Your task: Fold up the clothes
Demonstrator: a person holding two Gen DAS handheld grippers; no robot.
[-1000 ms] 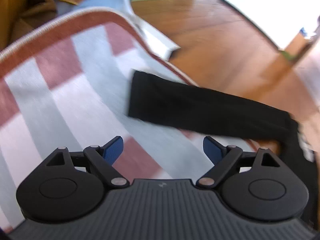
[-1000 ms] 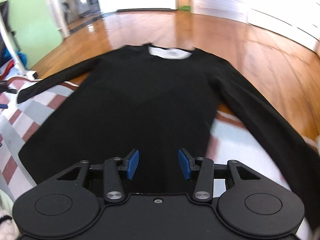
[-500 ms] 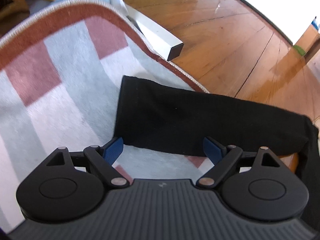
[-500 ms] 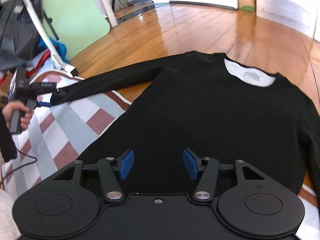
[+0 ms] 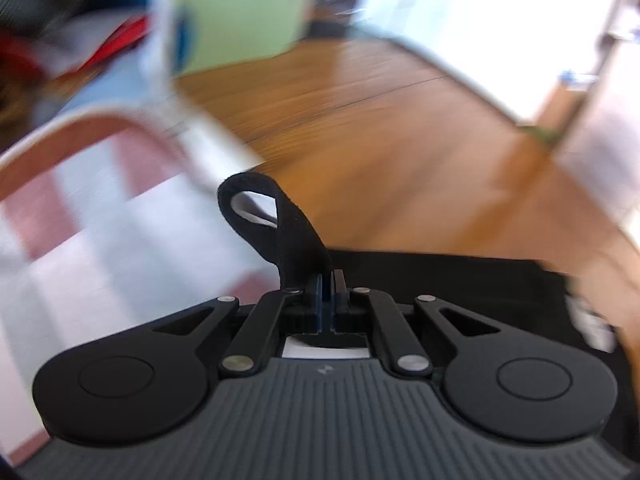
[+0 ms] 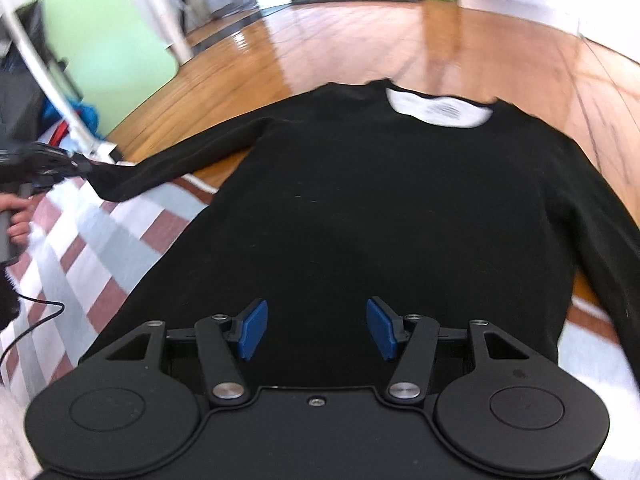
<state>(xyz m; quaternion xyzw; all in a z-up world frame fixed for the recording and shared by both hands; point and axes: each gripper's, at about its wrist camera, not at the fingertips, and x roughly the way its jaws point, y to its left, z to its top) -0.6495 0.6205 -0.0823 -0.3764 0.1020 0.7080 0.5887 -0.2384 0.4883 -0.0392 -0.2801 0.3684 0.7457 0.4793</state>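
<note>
The right hand-held gripper [image 6: 316,328] hangs wide open over the lower body of a black long-sleeved sweater [image 6: 384,208], its blue pads [image 6: 251,330] apart and gripping nothing. The sweater is a matte, fine knit, spread flat with the hem at six o'clock and the round neckline at twelve. Inside the neck sits a white label [image 6: 438,110] with grey print too blurred to read. The garment lies half on a flat-woven rug [image 6: 80,248] of pale grey, white and brick-red blocks, and half on a glossy wooden floor [image 6: 360,40].

The left sleeve runs out toward nine o'clock, where the left hand-held gripper [image 5: 327,284] is pinched shut on its cuff [image 5: 280,224]; the cuff edge curls up in a soft open loop above the closed pads. A thin black cable [image 6: 28,320] trails over the rug at eight o'clock. At eleven o'clock stand a slanted white pole [image 6: 48,80] and a flat green panel [image 6: 108,44].
</note>
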